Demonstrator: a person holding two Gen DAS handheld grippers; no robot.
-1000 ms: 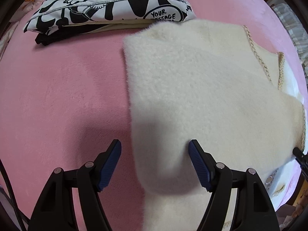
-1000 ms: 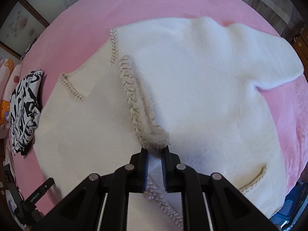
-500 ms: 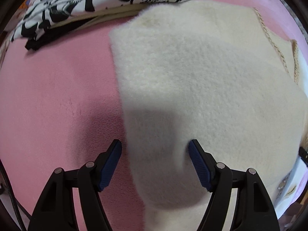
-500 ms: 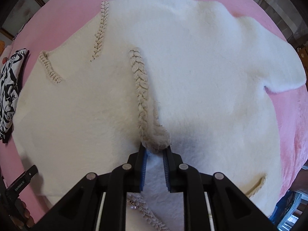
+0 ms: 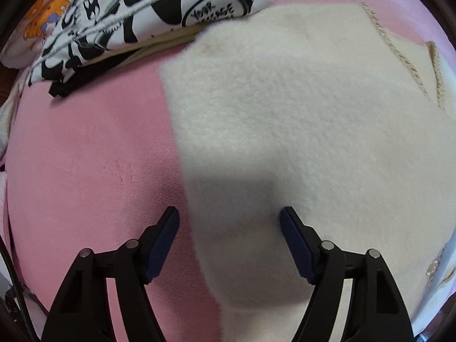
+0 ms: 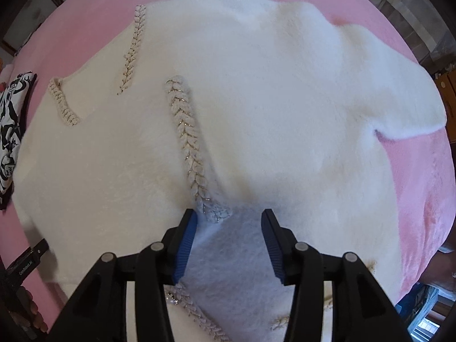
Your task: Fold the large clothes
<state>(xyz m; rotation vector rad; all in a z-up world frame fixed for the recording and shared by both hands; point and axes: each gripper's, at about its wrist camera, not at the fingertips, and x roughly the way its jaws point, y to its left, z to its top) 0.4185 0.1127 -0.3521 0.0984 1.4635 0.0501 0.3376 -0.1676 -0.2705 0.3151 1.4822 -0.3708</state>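
Observation:
A fluffy cream cardigan (image 6: 270,99) lies spread on a pink bed cover (image 6: 421,171). Its braided front trim (image 6: 188,136) runs down to my right gripper (image 6: 229,216). That gripper's jaws are opening, and the trim's end lies just ahead of the blue pads, free of them. In the left wrist view the cardigan's folded side (image 5: 299,128) fills the right half. My left gripper (image 5: 229,213) hangs open over its left edge, one finger above pink cover, the other above fleece. Nothing is pinched.
A folded black-and-white printed garment (image 5: 142,14) lies on the cover beyond the cardigan, with a cartoon-print pillow (image 5: 37,20) behind it. The garment (image 6: 11,108) also shows at the right wrist view's left edge. Bare pink cover (image 5: 85,156) stretches left of the cardigan.
The right jaws have opened and let go of the braided trim, which now lies flat on the cardigan. The left gripper has sunk closer to the cardigan's edge, still open.

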